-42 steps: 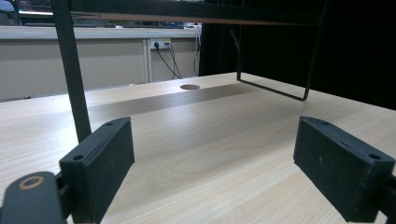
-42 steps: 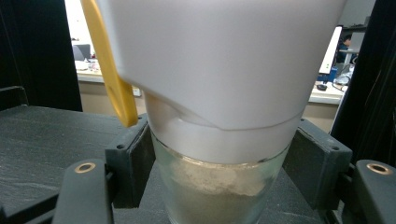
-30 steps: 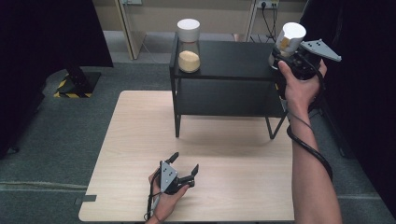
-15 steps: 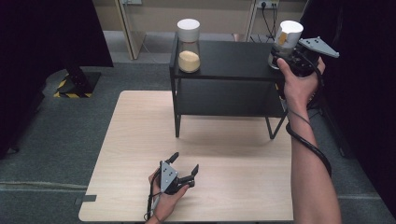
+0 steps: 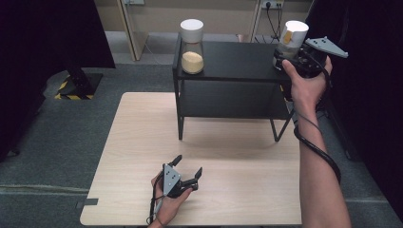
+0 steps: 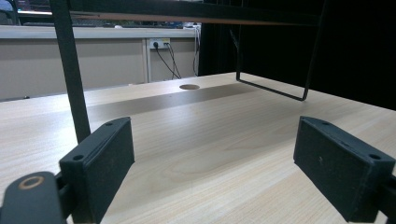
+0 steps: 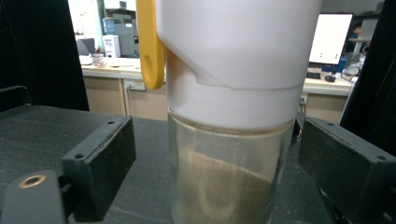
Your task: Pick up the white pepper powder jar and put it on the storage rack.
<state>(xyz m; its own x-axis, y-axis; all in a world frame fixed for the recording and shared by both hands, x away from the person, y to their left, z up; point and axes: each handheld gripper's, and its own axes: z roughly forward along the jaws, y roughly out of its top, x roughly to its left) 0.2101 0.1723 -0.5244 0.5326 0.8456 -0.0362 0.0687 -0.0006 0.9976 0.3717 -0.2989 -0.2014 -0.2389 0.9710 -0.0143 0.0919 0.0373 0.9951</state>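
1. High view: a black shelf (image 5: 228,57) stands on the far half of the wooden table (image 5: 142,142). Two jars sit on its top: one w/ white lid and yellow grain at far left (image 5: 192,46), and a second jar w/ white lid and yellow tag at the far right corner (image 5: 291,39). The right gripper (image 5: 285,56) is up at shelf height, right against that second jar, approaching from the near-right side. Jar is upright, long axis vertical. The left gripper (image 5: 188,172) sits low on the table near the front edge, well apart from both jars, so the right hand is by far the nearer one.

2. Left gripper view: jaws spread wide w/ bare tabletop between the pads (image 6: 100,168), holding nothing. A shelf leg (image 6: 70,70) rises just beyond the left jaw; the shelf top runs overhead.

3. Right gripper view: the second jar (image 7: 229,140) stands dead centre between the two jaws, glass body w/ tan powder below, white lid above, yellow tag (image 7: 150,46) hanging on the lid's left. Jaws are open: clear gap to the left pad (image 7: 100,168), right pad closer but I can't tell if it touches. Not clamped yet, in my judgement. Next move probably turns on closing squarely across the glass below the lid, keeping the jar vertical.
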